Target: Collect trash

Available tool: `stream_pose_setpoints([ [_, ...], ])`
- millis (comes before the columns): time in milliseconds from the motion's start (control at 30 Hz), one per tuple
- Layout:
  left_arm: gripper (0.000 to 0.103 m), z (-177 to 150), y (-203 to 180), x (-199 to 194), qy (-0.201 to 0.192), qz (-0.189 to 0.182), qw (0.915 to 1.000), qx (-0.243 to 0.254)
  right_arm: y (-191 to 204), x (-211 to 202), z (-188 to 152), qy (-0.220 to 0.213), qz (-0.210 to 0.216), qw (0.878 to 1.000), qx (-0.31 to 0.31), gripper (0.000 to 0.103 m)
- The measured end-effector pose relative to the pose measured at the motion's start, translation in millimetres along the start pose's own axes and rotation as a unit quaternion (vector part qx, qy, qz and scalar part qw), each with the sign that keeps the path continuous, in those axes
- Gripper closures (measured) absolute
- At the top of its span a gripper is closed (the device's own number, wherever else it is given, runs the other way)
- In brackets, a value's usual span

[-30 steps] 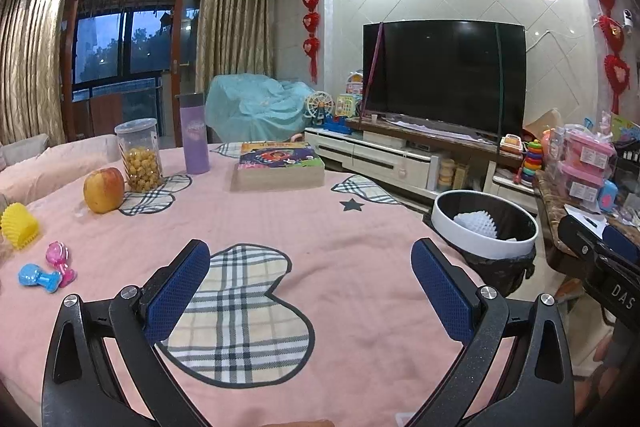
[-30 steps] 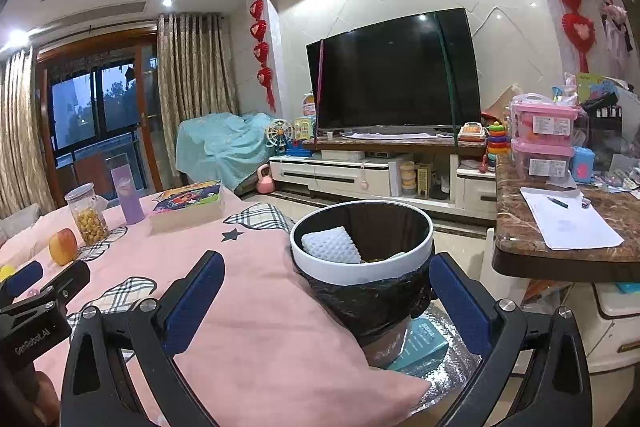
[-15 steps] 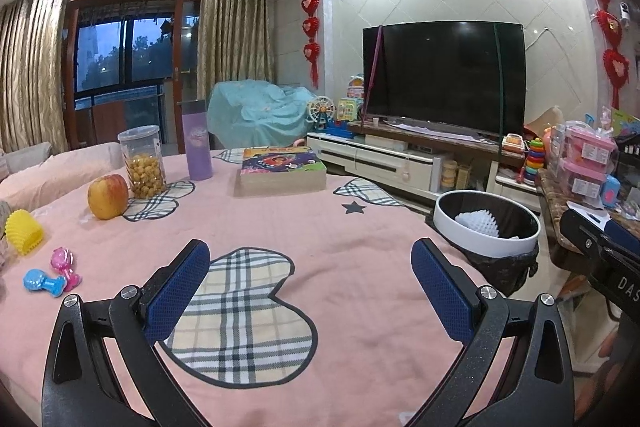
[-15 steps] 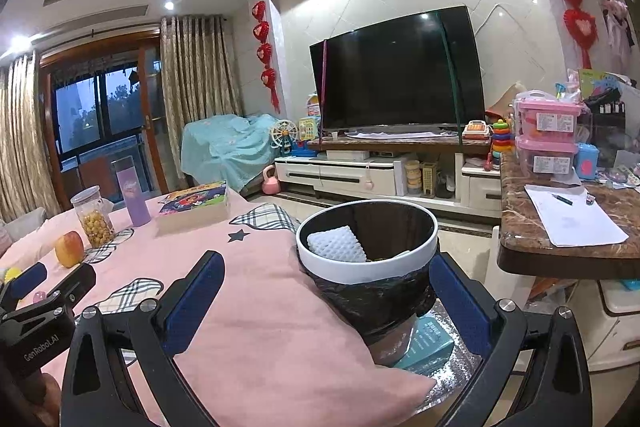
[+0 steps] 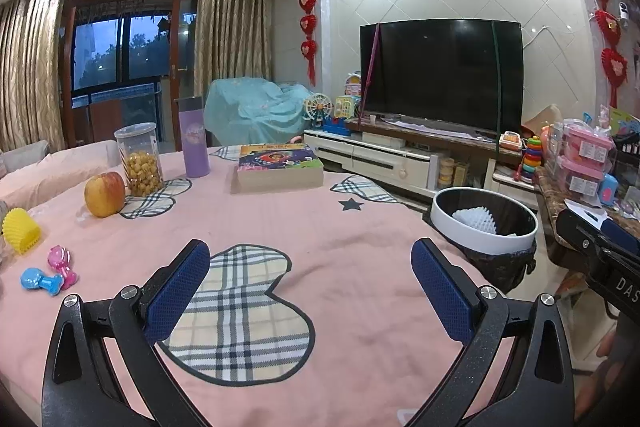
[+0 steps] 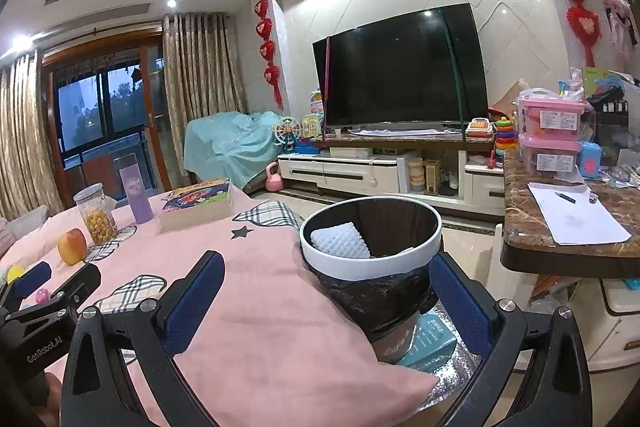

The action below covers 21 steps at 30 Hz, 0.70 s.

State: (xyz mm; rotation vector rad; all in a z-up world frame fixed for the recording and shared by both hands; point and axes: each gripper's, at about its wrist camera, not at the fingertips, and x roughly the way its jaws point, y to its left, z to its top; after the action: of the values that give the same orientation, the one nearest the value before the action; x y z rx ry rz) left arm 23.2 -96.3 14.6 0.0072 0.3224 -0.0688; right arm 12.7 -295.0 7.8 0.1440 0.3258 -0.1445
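On the far left of the pink heart-patterned cloth covering the table [image 5: 320, 227] we see a yellow ridged silicone cup [image 5: 21, 233] lying tipped, mouth toward the left, and beside it small pink and blue plastic toys [image 5: 48, 273]. Further back stand a red-yellow apple [image 5: 105, 193], a clear jar of yellow snacks [image 5: 138, 159], a purple bottle [image 5: 194, 141] and a picture book [image 5: 279, 166].

Our left tongs [image 5: 310, 291] hang wide open over the plaid heart, holding nothing; bare cloth lies between and ahead of them. The cloth's right edge drops away toward the round white-rimmed trash bin with a black liner [image 6: 416, 249], just beside the table. Inside lies a white bumpy foam sheet [image 6: 340, 241], leaning against the left wall.

Our right tongs [image 6: 326, 303] gape wide and empty, the bin just ahead between them.
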Motion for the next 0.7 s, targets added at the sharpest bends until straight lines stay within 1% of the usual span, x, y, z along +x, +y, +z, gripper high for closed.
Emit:
stream_pose_setpoints([
  [700, 0.0, -2.3, -0.4, 2.0, 0.004, -0.003, 1.0, 0.002, 2.4, -1.7, 1.0, 0.001, 0.008, 1.0, 0.003, 0.0],
])
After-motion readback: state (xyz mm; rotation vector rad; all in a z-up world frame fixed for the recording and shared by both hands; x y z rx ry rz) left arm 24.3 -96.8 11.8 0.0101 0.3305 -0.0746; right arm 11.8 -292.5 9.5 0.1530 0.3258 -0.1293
